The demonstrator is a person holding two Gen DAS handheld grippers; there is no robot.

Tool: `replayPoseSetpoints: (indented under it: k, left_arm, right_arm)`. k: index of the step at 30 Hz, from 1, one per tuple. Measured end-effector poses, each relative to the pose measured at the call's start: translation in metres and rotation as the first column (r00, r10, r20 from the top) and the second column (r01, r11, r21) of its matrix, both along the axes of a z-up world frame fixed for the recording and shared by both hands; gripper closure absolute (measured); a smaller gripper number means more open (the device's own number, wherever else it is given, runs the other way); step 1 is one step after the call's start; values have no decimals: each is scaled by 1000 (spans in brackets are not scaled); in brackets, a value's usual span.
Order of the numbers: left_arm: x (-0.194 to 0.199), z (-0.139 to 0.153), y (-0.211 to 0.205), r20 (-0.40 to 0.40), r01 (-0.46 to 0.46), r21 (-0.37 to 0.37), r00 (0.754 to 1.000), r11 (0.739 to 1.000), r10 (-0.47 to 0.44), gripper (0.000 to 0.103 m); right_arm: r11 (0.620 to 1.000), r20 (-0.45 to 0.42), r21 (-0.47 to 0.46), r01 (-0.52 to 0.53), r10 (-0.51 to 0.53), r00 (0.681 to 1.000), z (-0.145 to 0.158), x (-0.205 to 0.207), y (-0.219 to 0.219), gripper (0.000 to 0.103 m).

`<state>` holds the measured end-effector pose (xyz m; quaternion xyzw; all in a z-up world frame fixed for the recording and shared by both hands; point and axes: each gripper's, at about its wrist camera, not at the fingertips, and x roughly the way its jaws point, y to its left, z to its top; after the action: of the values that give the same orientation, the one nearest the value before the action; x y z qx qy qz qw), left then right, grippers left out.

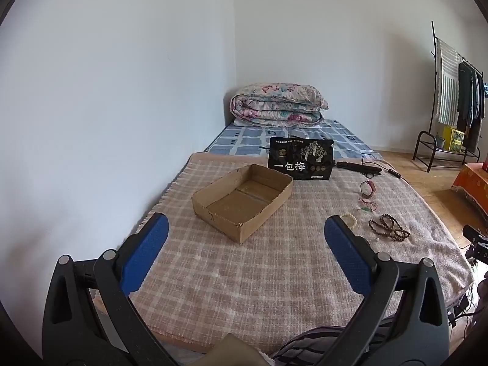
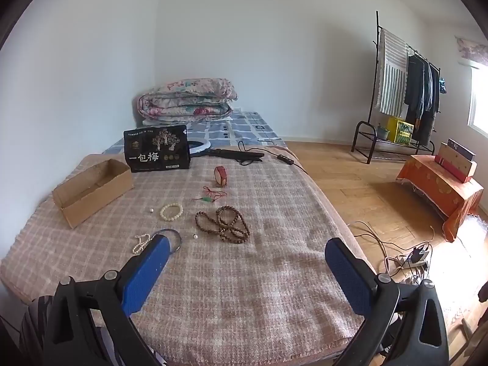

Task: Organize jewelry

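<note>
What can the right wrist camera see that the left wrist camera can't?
Only the right wrist view shows the small pearl string, the blue bangle and the window. Only the left wrist view shows the inside of the cardboard box, which is empty. Both show the brown bead necklace, the cream bracelet, the black bag and wide-open blue fingers.

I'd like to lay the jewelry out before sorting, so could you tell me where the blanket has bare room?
The near strip of the blanket between both open grippers and the brown beads is bare. So is the stretch between the cardboard box and the black bag. It is crowded from the white bracelet to the red bangle.
</note>
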<state>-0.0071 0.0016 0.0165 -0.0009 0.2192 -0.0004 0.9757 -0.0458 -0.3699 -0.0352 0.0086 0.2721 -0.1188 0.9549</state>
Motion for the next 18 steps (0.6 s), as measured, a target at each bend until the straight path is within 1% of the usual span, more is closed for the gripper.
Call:
replayPoseSetpoints:
  k: [18]
  left_arm:
    - [-1,0,0,3,2,-2,1000,1000,-2,0]
  right_arm:
    - [1000,3,8,-3,3,1000,1,-1,1,0]
